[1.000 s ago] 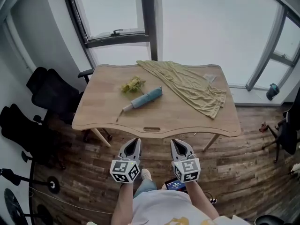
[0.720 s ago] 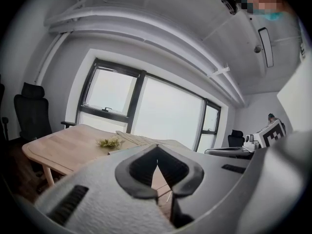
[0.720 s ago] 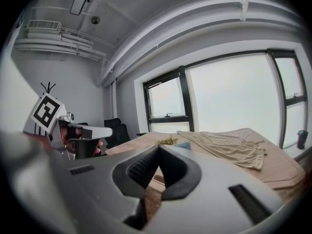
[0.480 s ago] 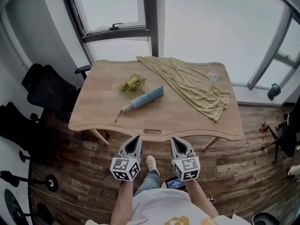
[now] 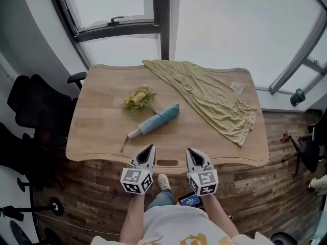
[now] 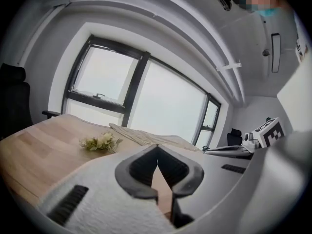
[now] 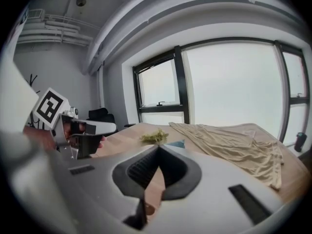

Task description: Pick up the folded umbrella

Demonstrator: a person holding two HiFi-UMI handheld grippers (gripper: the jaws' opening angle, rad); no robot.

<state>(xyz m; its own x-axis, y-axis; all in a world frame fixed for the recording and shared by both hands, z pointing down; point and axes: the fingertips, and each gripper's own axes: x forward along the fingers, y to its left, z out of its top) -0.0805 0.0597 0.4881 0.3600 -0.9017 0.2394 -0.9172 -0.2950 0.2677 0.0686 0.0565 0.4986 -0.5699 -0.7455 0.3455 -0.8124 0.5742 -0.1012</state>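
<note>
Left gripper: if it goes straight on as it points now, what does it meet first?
Probably the folded umbrella, lying just ahead of the left gripper on the table. Depth is unclear, so the table's near edge could come first.

One table [image 5: 97, 131], carrying one folded umbrella [image 5: 156, 122], one flower bunch [image 5: 137, 98], one olive cloth [image 5: 209, 98], and perhaps one small clear packet [image 5: 237, 87], far right corner.

Light wooden table with rounded corners [image 5: 97, 137] fills mid-frame. Folded teal-blue umbrella [image 5: 159, 119] lies diagonally at centre, just below a yellow-green flower bunch [image 5: 137, 98]. Crumpled olive-yellow cloth [image 5: 212, 100] lies centre-right. Left gripper [image 5: 147, 149] and right gripper [image 5: 190, 151] sit lower centre, tips at the table's near edge, apart from the umbrella.
</note>
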